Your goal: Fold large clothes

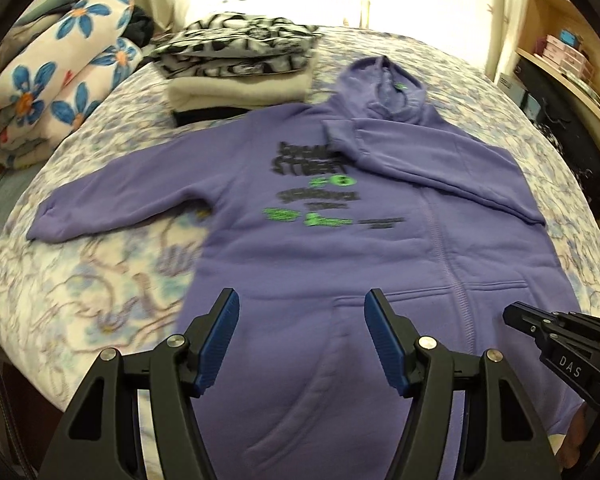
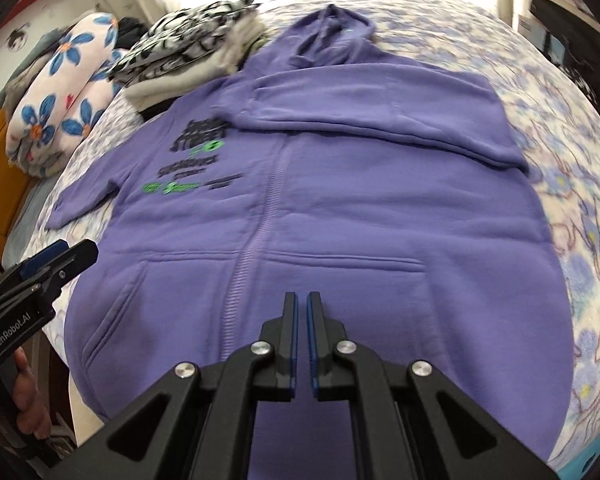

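- Hovering nearest, over the hem end of the garment: left gripper (image 1: 302, 342), blue pads spread well apart, nothing between them, only purple cloth below.
- Just beside it, right gripper (image 2: 302, 344), pads drawn together with a thin slit left, gripping nothing; seen from the left wrist view as a black tip at the lower right edge.
- At the lower left edge of the right wrist view, a hand (image 2: 28, 392) wrapped around the left gripper's black handle.
- Spread flat beneath both: purple hoodie (image 1: 340, 264), front up, zip running up the middle, pocket openings on either side near the hem.
- Printed across the chest, left of the zip: black and green lettering (image 1: 320, 184), too blurred to read.
- Folded inward across the upper chest: right sleeve (image 2: 364, 108), cuff lying near the zip line.
- Stretched outward on the other side: left sleeve (image 1: 112, 200), lying on the bedcover, cuff well apart from the body of the garment.
- Underneath everything: floral bedcover (image 1: 80, 288) in pale blue and white.
- Lying at the far end of the garment: hood (image 1: 384, 88), flat on the cover.
- Stacked beside the hood: folded black-and-white patterned blanket (image 1: 240, 48) on top of a cream layer.
- Piled further left: rolled blanket with blue flowers (image 1: 60, 76).
- Standing at the far right: wooden shelves (image 1: 564, 40) with boxes.
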`<action>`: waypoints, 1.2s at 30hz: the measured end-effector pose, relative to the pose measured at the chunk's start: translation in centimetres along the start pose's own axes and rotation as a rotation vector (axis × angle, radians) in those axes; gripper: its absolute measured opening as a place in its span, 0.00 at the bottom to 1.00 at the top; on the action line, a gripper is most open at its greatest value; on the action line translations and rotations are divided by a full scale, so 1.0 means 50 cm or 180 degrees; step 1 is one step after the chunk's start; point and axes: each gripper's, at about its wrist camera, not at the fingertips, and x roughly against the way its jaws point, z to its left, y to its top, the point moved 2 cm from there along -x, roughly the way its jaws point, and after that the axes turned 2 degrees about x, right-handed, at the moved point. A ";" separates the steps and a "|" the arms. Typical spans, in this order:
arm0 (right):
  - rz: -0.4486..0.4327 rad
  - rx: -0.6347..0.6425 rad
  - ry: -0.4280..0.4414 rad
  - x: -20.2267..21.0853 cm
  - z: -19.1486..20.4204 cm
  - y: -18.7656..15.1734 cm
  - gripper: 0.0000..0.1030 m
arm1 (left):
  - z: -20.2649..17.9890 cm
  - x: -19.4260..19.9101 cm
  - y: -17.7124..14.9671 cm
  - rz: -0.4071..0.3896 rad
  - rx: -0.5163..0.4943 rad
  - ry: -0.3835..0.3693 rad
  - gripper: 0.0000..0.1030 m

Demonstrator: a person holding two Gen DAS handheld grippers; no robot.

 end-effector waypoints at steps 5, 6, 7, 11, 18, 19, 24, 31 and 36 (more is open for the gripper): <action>-0.0021 0.0264 0.0027 -0.004 0.070 0.009 0.04 | 0.100 0.003 -0.008 0.0010 0.0250 0.0136 0.62; -0.0040 0.0314 0.0035 -0.005 0.085 0.014 0.04 | 0.117 0.002 -0.009 0.0015 0.0301 0.0155 0.62; -0.0061 0.0361 0.0045 -0.006 0.100 0.019 0.04 | 0.136 0.000 -0.009 0.0018 0.0355 0.0177 0.62; -0.0117 0.0499 0.0089 -0.015 0.154 0.045 0.04 | 0.227 -0.013 -0.008 0.0036 0.0635 0.0256 0.63; -0.0192 0.0742 0.0115 -0.060 0.256 0.091 0.04 | 0.363 -0.068 0.012 0.0104 0.1072 0.0145 0.63; -0.0194 0.0755 0.0135 -0.069 0.269 0.098 0.04 | 0.385 -0.079 0.017 0.0115 0.1137 0.0075 0.63; -0.0219 0.0810 0.0222 -0.117 0.334 0.137 0.04 | 0.493 -0.130 0.035 0.0097 0.1535 -0.0177 0.63; -0.0276 0.0916 0.0262 -0.184 0.414 0.206 0.04 | 0.667 -0.220 0.045 -0.0014 0.2285 -0.0405 0.62; -0.0254 0.0904 0.0285 -0.221 0.438 0.236 0.04 | 0.741 -0.271 0.072 -0.0115 0.2653 -0.0599 0.62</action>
